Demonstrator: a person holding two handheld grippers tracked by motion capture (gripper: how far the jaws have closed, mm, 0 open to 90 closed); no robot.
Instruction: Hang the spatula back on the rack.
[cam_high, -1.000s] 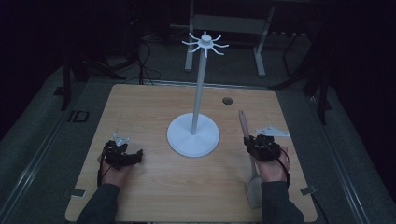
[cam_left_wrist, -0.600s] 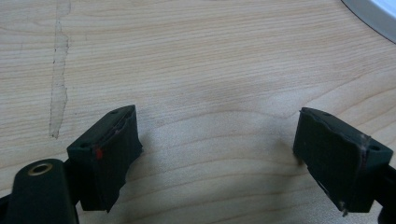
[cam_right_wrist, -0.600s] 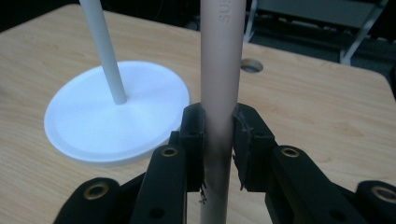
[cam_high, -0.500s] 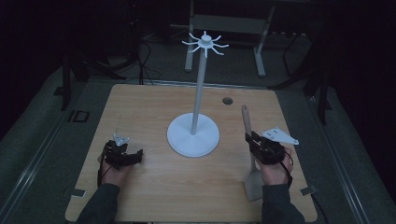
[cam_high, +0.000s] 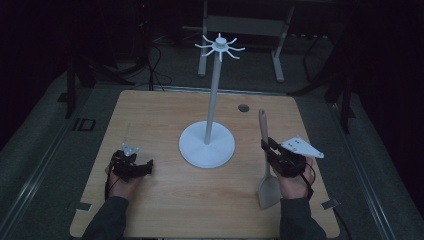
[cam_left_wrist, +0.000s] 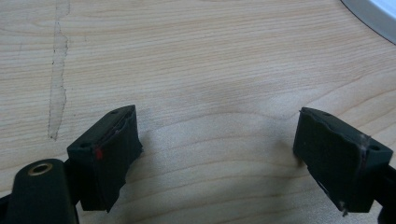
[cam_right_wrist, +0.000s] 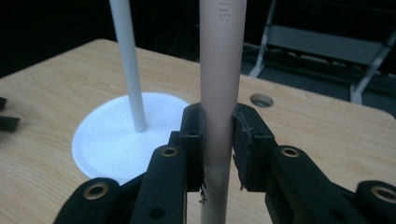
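A beige spatula (cam_high: 265, 165) lies lengthwise at the table's right, its blade toward the near edge. My right gripper (cam_high: 270, 146) is shut on its handle (cam_right_wrist: 218, 93), which passes upright between the two black pads. A white stand (cam_high: 207, 144) with a round base, a tall pole and hooked arms at the top (cam_high: 219, 45) rises at the table's middle; its pole (cam_right_wrist: 127, 65) is just left of the held handle. My left gripper (cam_high: 145, 165) rests low on the wood at the left, open, with bare table between its pads (cam_left_wrist: 109, 149).
A wooden table (cam_high: 150, 120) with a small round hole (cam_high: 243, 107) near its far edge. A pale scratch mark (cam_left_wrist: 57, 70) runs along the wood ahead of the left gripper. A metal frame (cam_high: 245, 30) stands on the dark floor behind the table.
The right gripper has tilted, raising the spatula's handle a little while the blade stays near the table's front. The left gripper has stayed put.
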